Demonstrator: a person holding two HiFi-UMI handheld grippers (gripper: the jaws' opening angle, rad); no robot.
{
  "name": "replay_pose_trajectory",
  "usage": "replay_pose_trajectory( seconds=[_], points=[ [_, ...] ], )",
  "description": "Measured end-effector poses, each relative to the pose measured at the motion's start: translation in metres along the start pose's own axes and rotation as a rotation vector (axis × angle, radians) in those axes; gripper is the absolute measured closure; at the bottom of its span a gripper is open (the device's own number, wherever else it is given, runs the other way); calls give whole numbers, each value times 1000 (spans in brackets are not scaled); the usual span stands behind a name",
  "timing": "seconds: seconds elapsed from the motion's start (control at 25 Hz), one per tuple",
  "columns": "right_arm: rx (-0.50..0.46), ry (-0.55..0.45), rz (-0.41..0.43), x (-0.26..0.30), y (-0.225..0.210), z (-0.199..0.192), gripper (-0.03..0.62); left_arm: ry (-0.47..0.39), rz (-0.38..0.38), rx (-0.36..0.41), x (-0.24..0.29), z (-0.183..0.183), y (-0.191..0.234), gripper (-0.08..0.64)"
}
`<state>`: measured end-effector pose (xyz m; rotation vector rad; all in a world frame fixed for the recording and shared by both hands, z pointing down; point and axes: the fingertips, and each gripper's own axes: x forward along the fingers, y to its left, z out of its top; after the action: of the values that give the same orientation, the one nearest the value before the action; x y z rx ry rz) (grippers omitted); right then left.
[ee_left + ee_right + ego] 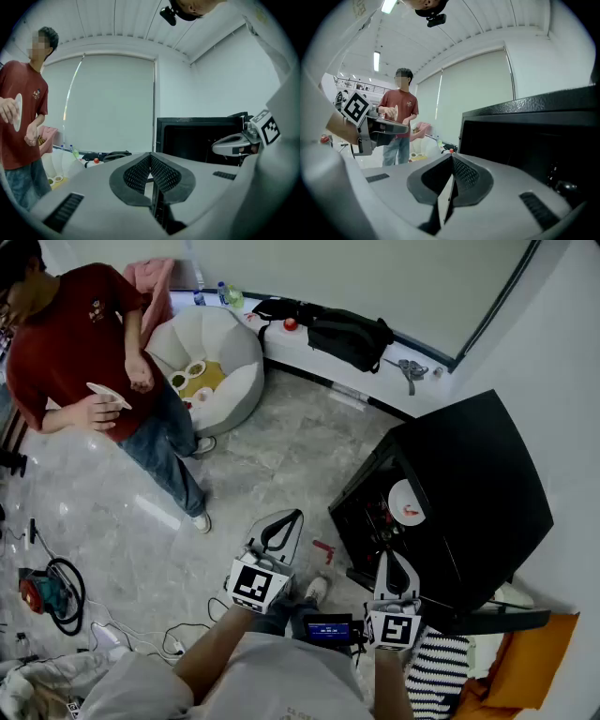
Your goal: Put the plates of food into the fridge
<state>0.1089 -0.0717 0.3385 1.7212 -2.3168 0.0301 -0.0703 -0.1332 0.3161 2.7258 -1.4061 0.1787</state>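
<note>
head view: left gripper [286, 518] and right gripper [390, 559] are held just in front of the open black fridge [478, 474]; a white plate [407, 502] is seen inside the fridge | left gripper view: jaws are pressed together, nothing between them | right gripper view: jaws are closed tip to tip, empty, beside the fridge opening

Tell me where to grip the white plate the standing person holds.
Pinch the rim of the white plate, on the side away from the person's hand, coming from in front. It is held tilted, nearly edge-on in the left gripper view, so the thin rim is probably the only bite.
</note>
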Motion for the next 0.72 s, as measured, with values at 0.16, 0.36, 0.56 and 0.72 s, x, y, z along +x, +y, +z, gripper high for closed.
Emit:
replay_pose_trajectory(
  seconds=[0.16, 0.36, 0.56, 0.72],
  points=[
    [-10, -18, -7, -8, -3, 13, 583, -4, 24, -20, -11, 9, 5, 554],
    [6, -23, -12, -17, -6, 19, 583, -8, 29, -36, -16, 20, 4, 554],
    [38, -41, -22, -21, -7, 30, 583, -31, 21, -39, -21, 32, 2, 554],
    [52, -58, -32, -20, -7, 40, 583, -32, 17, -41, -26, 35, 3, 554]
  ],
)
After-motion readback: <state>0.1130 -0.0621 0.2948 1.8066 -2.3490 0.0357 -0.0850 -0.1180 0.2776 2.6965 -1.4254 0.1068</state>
